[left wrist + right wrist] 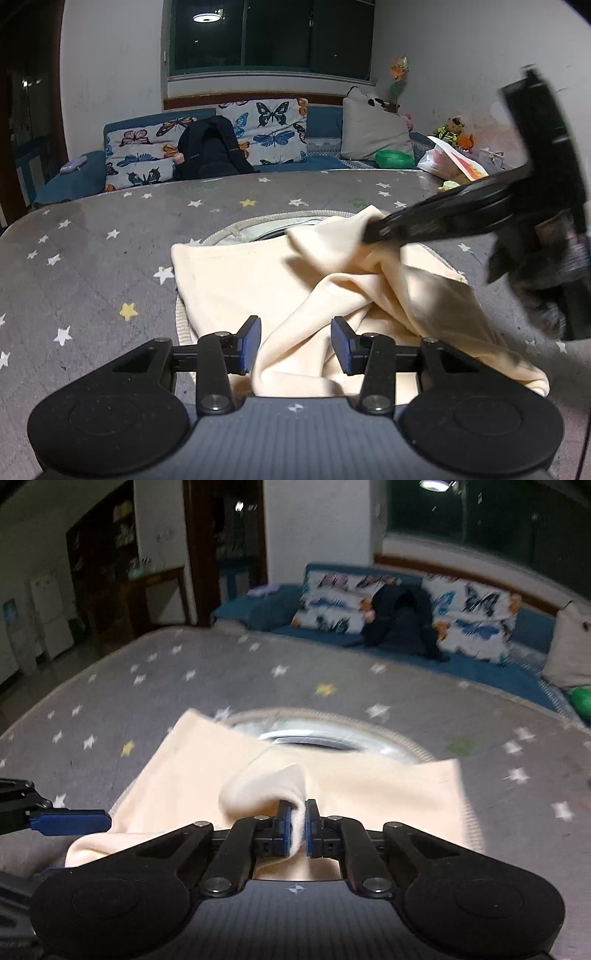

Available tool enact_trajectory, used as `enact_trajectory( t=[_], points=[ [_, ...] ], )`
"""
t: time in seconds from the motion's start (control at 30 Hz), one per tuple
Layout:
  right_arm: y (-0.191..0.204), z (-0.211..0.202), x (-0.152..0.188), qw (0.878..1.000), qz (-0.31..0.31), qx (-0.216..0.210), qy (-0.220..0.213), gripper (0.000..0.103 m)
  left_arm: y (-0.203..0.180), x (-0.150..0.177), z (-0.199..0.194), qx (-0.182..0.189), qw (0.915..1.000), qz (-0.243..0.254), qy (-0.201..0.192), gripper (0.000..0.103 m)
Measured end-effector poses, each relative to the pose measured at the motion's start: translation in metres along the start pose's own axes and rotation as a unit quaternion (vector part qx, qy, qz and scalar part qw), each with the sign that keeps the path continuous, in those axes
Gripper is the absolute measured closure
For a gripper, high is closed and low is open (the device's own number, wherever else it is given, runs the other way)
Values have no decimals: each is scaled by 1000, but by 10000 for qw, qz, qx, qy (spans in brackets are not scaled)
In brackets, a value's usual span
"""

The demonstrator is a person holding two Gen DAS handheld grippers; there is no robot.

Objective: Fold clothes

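Grey star-print cover (110, 229) fills most of both views, white and a few yellow stars on it, spread over a broad flat surface. Behind it a blue sofa (74, 173) runs along the wall, with butterfly-print cushions (273, 129), a black backpack (210, 151) leaning on them, and a plain off-white pillow (373, 129) further right. Dark window (269, 33) above the sofa, ceiling lamp reflected in the glass.

Cream garment (295, 280) lies on the star cover, centre of the left wrist view, partly flat on its left side and bunched into folds on its right. It partly covers a round rope-edged mat (266, 221) that has a shiny disc in its middle; the mat rim shows beyond the garment's far edge.

Right gripper (295, 827): jaws pressed together on a raised fold of the cream garment, fabric pinched between the blue pads (282, 825). In the left wrist view it comes in from the right, blurred, tip at the lifted fold, cloth pulled up off the cover there.

Left gripper (295, 345): jaws apart, blue pads (251, 343) either side of a ridge of cloth, near pad close to the fabric but contact cannot be told. Nothing clamped.

Small stuff on the far right: green bowl (393, 158), white plastic bag (450, 160), stuffed toy (452, 129).
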State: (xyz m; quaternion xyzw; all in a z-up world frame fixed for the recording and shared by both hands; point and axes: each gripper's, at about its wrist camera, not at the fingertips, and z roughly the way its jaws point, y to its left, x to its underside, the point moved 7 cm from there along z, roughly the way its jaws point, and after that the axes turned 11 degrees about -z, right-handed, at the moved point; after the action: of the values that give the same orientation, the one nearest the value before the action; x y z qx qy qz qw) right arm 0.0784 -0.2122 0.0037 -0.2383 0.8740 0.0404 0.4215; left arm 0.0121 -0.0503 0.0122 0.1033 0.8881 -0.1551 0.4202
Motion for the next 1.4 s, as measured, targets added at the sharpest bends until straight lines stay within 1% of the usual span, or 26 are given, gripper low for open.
enact_trajectory(
  t=[0.2,0.3,0.47,0.57,0.67,0.7,0.77,0.8,0.87,0.9,0.93,0.97,1.0,1.03,1.07,1.1,1.13,1.17,1.2,1.3,1.4],
  points=[
    [-36,-66,11,9965,-49,755,-370,95,-19,-4,0,126,9994,317,-29,58],
    [-57,-100,25,9922,-13,1164,-449,95,-35,-4,3,194,9977,644,-50,58],
    [-84,-138,46,9845,153,1704,-386,95,-61,-2,8,349,9926,1159,-34,56],
    [-96,-157,67,9772,245,2086,-320,95,-78,3,14,470,9863,1582,12,52],
    [-109,-168,96,9714,438,2331,-79,94,-95,11,23,573,9793,1939,119,51],
    [-113,-169,107,9703,499,2367,28,93,-98,13,28,587,9777,2007,166,51],
    [-121,-171,127,9668,642,2460,242,85,-107,20,41,582,9746,2141,290,51],
    [-124,-173,135,9656,707,2483,309,75,-110,23,47,555,9736,2190,337,52],
    [-126,-177,147,9657,800,2447,327,67,-110,23,57,474,9740,2182,391,52],
    [-127,-180,152,9660,843,2422,326,57,-108,24,63,448,9754,2111,452,53],
    [-126,-182,154,9663,855,2408,300,51,-106,24,68,439,9769,2026,509,60],
    [-123,-183,155,9678,836,2359,256,48,-103,24,71,442,9781,1963,533,66],
    [-119,-183,154,9703,804,2273,201,43,-101,24,73,471,9796,1876,551,70],
    [-115,-182,152,9729,769,2177,143,34,-100,23,74,520,9811,1778,567,79],
    [-110,-179,149,9755,745,2071,79,27,-99,22,75,552,9820,1706,590,88],
    [-106,-175,146,9779,724,1959,12,16,-98,21,74,575,9830,1639,597,91],
    [-101,-170,142,9803,704,1847,-56,13,-97,19,72,549,9842,1593,550,98],
    [-96,-164,139,9825,691,1729,-103,11,-96,17,68,494,9854,1560,473,98],
    [-91,-158,137,9845,682,1609,-141,7,-94,14,64,489,9870,1479,404,98],
    [-77,-139,129,9895,681,1257,-227,0,-78,-5,39,576,9934,988,105,98],
    [-68,-118,127,9921,783,962,-172,0,-51,-26,8,477,9971,522,-277,98]
  ],
)
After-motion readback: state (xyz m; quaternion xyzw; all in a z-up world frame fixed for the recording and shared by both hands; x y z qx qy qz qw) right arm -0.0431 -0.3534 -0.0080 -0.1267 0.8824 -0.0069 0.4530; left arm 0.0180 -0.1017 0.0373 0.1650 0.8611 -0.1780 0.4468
